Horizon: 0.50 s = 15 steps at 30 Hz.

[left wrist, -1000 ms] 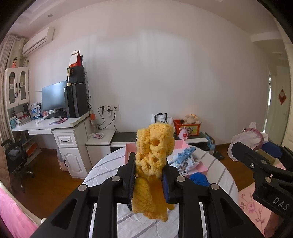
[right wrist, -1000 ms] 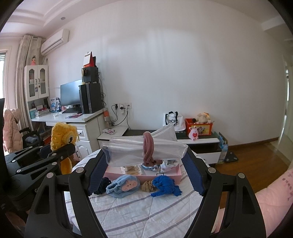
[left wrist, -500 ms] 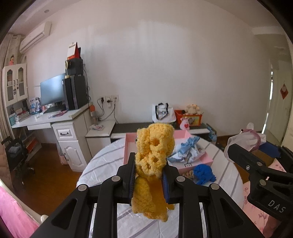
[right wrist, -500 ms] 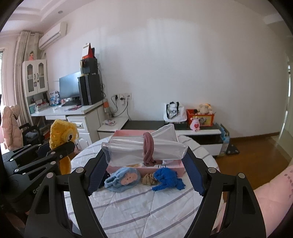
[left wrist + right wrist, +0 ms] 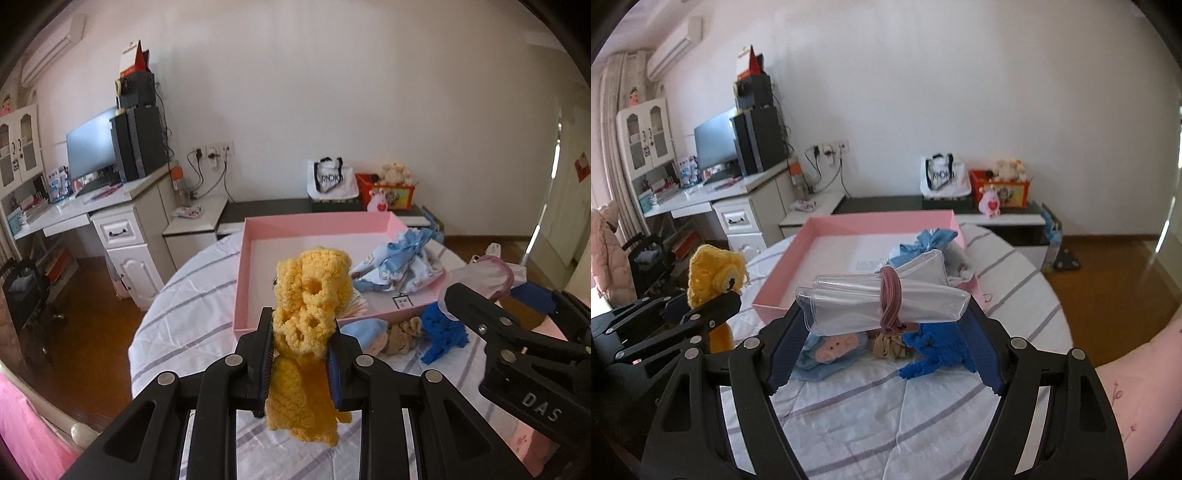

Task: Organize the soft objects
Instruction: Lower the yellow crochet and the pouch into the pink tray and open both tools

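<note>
The left gripper (image 5: 302,350) is pinched tight on a yellow crocheted piece (image 5: 310,325), which sticks up above the pads and hangs limp below them. The right gripper (image 5: 884,314) has its jaws spread wide, with a clear plastic roll (image 5: 882,301) bound by a pink hair band (image 5: 891,299) wedged crosswise between the pads.

In the left wrist view the pink tray (image 5: 258,240) lies at 12 o'clock from the yellow piece, its near rim just behind it. The tray's left half is bare; a light blue patterned bundle (image 5: 402,264) fills its right side at about 2 o'clock. Outside the near rim, on the striped tablecloth (image 5: 192,306), sit a pale blue cap (image 5: 831,345), a beige scrunchie (image 5: 890,345) and a blue knitted item (image 5: 936,350) in a row, close together. At 9 o'clock the cloth runs bare to the round table's edge, with wooden floor (image 5: 92,332) beyond. In the right wrist view the cloth is also bare at 6 o'clock, between the gripper's arms
</note>
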Each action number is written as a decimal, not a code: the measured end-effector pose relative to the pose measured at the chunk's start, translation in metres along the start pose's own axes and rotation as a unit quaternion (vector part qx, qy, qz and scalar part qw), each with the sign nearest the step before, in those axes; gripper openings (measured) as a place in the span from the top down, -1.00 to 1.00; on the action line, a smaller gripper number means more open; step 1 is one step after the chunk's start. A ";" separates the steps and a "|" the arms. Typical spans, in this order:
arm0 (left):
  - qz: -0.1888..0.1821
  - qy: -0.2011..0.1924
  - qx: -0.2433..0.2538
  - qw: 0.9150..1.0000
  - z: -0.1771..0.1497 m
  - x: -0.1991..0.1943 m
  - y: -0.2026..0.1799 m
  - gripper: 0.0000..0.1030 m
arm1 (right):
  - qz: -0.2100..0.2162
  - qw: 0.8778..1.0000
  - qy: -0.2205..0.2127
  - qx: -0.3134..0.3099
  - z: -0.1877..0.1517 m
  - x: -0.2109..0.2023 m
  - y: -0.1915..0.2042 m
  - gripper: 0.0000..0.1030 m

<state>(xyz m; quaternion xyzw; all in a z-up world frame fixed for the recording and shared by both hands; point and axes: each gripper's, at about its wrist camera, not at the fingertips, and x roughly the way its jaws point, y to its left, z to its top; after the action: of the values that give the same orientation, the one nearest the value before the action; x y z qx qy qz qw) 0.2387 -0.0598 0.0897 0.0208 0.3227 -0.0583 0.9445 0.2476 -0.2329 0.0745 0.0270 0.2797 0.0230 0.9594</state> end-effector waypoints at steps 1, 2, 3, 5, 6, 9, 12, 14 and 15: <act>-0.001 0.005 0.000 1.000 0.006 0.009 0.000 0.59 | -0.001 1.000 0.005 0.001 0.001 0.007 -0.001 -0.48; -0.001 0.010 -0.001 1.000 0.013 0.018 -0.001 0.59 | -0.003 1.000 0.010 0.002 0.002 0.014 -0.001 -0.48; -0.002 0.013 -0.001 1.000 0.019 0.026 0.003 0.59 | -0.004 1.000 0.016 0.003 0.004 0.022 -0.002 -0.48; -0.003 0.023 -0.005 1.000 0.032 0.045 0.004 0.59 | -0.007 1.000 0.025 0.004 0.008 0.037 -0.003 -0.47; -0.003 0.026 -0.006 1.000 0.036 0.054 0.005 0.59 | -0.007 1.000 0.030 0.004 0.010 0.044 -0.003 -0.47; -0.006 0.040 -0.012 0.999 0.052 0.082 0.009 0.59 | -0.011 0.999 0.046 0.007 0.014 0.063 -0.005 -0.47; -0.013 0.055 -0.017 0.998 0.065 0.108 0.015 0.59 | -0.015 0.998 0.066 0.012 0.014 0.084 -0.007 -0.48; -0.019 0.065 -0.020 0.998 0.074 0.126 0.018 0.59 | -0.016 0.997 0.080 0.016 0.013 0.096 -0.008 -0.48; -0.022 0.069 -0.021 0.997 0.080 0.135 0.020 0.59 | -0.015 0.996 0.087 0.018 0.013 0.103 -0.009 -0.48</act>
<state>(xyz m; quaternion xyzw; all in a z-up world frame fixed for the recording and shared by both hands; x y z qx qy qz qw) 0.3951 -0.0588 0.0703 -0.0025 0.3884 -0.0706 0.9188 0.3418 -0.2364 0.0300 0.0383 0.3627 0.0062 0.9311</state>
